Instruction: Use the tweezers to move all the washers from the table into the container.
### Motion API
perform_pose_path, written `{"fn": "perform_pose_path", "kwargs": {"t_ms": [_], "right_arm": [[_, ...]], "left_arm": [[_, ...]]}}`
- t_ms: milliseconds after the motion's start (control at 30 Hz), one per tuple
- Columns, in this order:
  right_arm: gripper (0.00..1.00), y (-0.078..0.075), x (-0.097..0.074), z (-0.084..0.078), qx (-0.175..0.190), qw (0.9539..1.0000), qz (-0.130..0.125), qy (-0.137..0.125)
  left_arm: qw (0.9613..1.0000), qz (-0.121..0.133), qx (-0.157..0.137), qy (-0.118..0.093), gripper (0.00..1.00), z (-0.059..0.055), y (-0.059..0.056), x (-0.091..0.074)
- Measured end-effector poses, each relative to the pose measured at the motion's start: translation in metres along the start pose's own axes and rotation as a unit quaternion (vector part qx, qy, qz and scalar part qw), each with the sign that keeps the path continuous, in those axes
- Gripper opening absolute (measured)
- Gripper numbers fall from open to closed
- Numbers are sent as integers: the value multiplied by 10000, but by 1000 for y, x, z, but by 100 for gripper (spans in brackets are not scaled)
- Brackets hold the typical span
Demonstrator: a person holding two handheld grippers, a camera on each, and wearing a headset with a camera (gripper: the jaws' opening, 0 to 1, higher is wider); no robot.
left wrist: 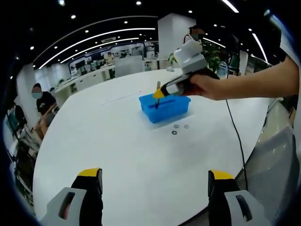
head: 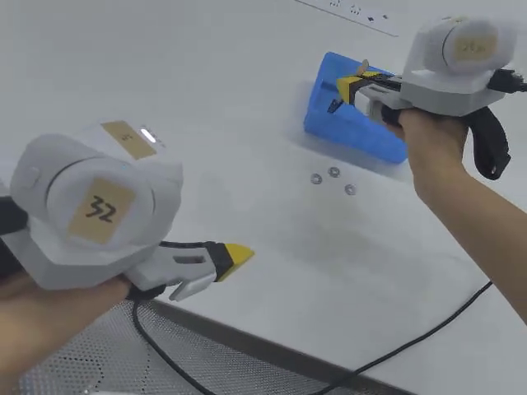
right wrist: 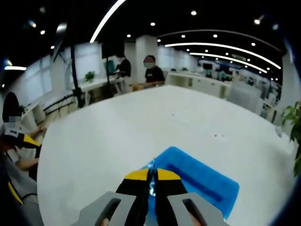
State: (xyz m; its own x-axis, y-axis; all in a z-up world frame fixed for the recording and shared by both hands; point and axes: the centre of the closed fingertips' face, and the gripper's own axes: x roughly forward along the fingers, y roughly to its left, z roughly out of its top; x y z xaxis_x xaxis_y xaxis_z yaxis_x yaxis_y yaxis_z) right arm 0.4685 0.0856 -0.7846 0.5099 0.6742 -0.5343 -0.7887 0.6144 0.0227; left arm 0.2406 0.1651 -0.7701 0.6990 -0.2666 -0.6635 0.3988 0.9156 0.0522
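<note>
Three small metal washers (head: 333, 173) (left wrist: 175, 132) lie on the white table (head: 247, 99), just in front of the blue container (head: 356, 127) (left wrist: 164, 109) (right wrist: 203, 182). My right gripper (head: 342, 87) (left wrist: 160, 93) (right wrist: 149, 175) hangs over the container, shut on the thin tweezers (head: 363, 67) (left wrist: 157, 96) (right wrist: 153, 165), whose tips point down into it. Whether the tips hold a washer I cannot tell. My left gripper (head: 218, 271) (left wrist: 153, 181) is open and holds nothing, low at the near table edge, well short of the washers.
A black cable (head: 412, 341) trails over the table's near right corner. A grey mesh surface (head: 90, 358) lies below the table edge. A white strip (head: 354, 11) sits at the far edge. People (right wrist: 151, 70) sit at desks beyond the table.
</note>
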Motion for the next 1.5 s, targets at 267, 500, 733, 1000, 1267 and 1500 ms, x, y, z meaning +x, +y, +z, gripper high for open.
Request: {"fn": "perform_pose_path", "kwargs": {"t_ms": [267,500,733,1000,1267,1500], "right_arm": [[0,-1,0,-3,24,10000,6,31],[0,-2,2,-5,40,10000,3,4],[0,-5,-2,-6,178,9998,-43,-48],[1,-3,-6,-2,149,9998,-133,-84],[1,-8,-21,14,188,9993,-142,-275],[1,-8,-35,20,69,9992,-159,-353]], "left_arm": [[10000,6,-10,18,95,-1,1,0],[10000,-9,12,37,95,-1,0,1],[10000,-21,33,24,95,1,-1,2],[10000,-10,88,-34,95,5,0,1],[9998,13,150,-92,95,8,0,-2],[9998,-17,99,-169,95,11,-1,-3]]}}
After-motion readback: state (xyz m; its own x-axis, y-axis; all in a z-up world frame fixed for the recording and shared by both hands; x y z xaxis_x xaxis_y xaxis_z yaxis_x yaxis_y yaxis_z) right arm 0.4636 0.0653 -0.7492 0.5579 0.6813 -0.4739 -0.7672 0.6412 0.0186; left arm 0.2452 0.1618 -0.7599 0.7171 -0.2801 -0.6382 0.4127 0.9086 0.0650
